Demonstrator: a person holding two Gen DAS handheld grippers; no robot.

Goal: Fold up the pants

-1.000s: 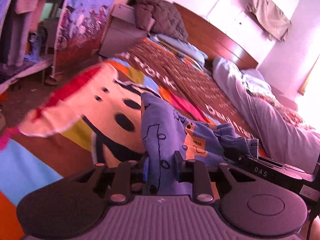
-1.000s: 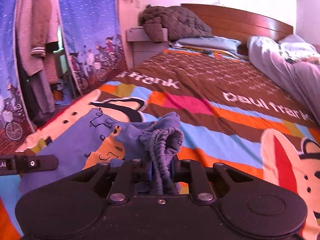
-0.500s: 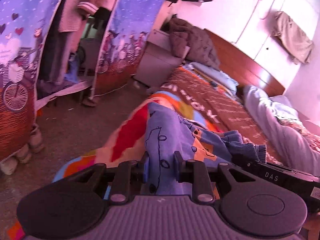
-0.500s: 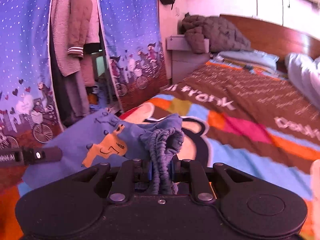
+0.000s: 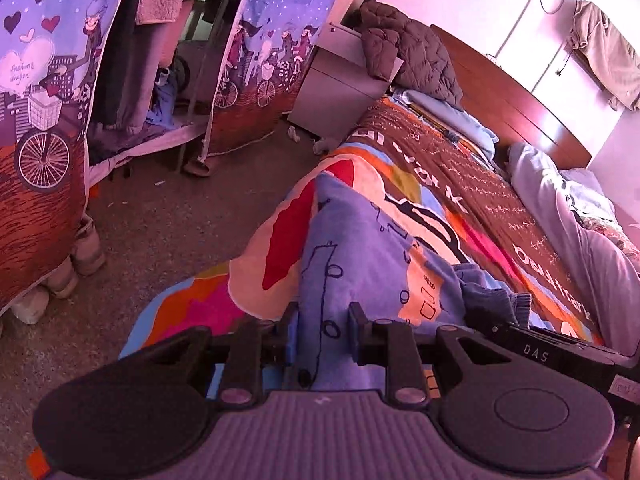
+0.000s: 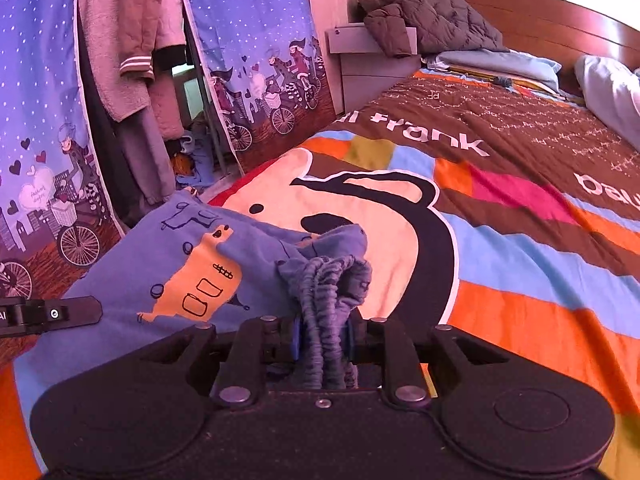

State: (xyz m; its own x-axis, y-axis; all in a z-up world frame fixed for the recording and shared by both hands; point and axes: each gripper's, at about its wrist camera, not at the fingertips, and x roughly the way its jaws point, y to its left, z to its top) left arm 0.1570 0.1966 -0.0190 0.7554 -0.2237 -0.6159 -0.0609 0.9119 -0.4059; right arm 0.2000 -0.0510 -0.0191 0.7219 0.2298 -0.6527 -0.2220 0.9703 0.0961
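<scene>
The pants (image 5: pixel 360 256) are blue with an orange cartoon print and are stretched between both grippers above the colourful bedspread (image 5: pixel 452 184). My left gripper (image 5: pixel 322 324) is shut on a flat edge of the pants. My right gripper (image 6: pixel 322 336) is shut on the bunched ribbed waistband (image 6: pixel 328 280). In the right wrist view the pants (image 6: pixel 176 264) spread to the left, and the left gripper's tip (image 6: pixel 60 314) shows at the left edge. The right gripper's body (image 5: pixel 552 356) shows at the right of the left wrist view.
A wooden headboard (image 6: pixel 540 20), pillows (image 6: pixel 500 62) and a grey duvet (image 5: pixel 568 224) lie at the bed's far end. A nightstand (image 5: pixel 340 84) carries a dark quilted jacket (image 6: pixel 424 16). A printed curtain wardrobe (image 6: pixel 264 56) with hanging clothes stands left, across the bare floor (image 5: pixel 160 220).
Both grippers have lifted and swung toward the bed's left edge with the pants held between them; the floor and wardrobe now fill the left wrist view. Both grips are unchanged.
</scene>
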